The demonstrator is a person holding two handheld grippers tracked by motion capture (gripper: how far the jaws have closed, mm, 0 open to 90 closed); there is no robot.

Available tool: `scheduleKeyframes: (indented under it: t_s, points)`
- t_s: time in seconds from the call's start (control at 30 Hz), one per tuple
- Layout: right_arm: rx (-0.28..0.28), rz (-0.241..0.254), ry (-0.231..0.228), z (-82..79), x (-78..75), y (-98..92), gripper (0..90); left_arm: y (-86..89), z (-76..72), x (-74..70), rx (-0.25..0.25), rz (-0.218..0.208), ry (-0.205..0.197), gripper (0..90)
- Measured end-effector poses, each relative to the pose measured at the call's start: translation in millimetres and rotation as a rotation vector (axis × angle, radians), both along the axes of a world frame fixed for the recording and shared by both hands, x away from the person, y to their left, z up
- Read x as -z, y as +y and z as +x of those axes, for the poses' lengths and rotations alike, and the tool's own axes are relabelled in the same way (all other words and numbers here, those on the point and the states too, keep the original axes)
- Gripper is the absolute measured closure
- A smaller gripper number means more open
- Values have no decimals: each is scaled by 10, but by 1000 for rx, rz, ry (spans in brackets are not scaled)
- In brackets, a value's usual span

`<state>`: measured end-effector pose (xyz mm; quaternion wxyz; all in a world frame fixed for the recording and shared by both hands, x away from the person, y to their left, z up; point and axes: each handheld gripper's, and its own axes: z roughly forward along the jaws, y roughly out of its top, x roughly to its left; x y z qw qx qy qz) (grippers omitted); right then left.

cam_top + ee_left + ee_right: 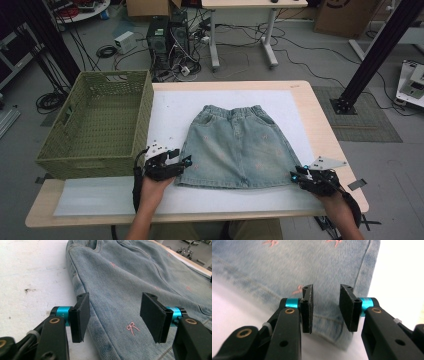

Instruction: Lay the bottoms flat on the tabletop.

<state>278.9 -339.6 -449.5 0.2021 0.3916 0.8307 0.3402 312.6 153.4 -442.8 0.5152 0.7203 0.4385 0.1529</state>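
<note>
A light blue denim skirt (235, 145) with small pink bows lies flat on the white mat (167, 107), waistband away from me. My left gripper (186, 161) is at the skirt's near left hem corner. In the left gripper view its jaws (115, 315) stand wide apart just above the denim (130, 277), straddling the side seam without pinching it. My right gripper (296, 175) is at the near right hem corner. In the right gripper view its jaws (325, 307) are narrower but apart, with the hem (312, 265) lying below the gap.
A green woven basket (100, 125) stands on the table's left end, close to my left hand. The wooden table's edge (330, 135) runs down the right side. Beyond the table are a desk, computer cases and cables on the floor.
</note>
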Motion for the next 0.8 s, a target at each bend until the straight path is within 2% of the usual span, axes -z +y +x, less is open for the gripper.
scheduleKeyframes:
  t_s: [0.1, 0.13, 0.23, 0.3, 0.33, 0.43, 0.53, 0.6, 0.8]
  points:
    - [-8, 39, 20, -21, -23, -74, 629, 2, 7, -18, -1, -7, -11, 394]
    - [-5, 67, 18, -29, -46, -96, 610, 1, 6, -27, 0, -17, -20, 384]
    - [28, 196, -26, -7, -157, -152, 530, -10, -1, -60, -5, -21, -40, 331]
    - [53, 231, -58, 66, -225, -137, 405, -21, 3, -71, -16, -24, -42, 256]
    - [64, 250, -62, 110, -256, -111, 392, -27, 1, -76, -22, -23, -46, 225]
    - [55, 239, -85, 252, -338, 33, 342, -25, -6, -86, -7, -24, -58, 218]
    - [29, 231, -83, 432, -381, 211, 322, -17, -9, -97, -1, -21, -65, 218]
    - [13, 242, -70, 560, -385, 319, 320, -16, -7, -101, 6, -15, -69, 218]
    - [4, 220, -20, 939, -390, 635, 379, -41, 19, -108, 18, 0, -71, 218]
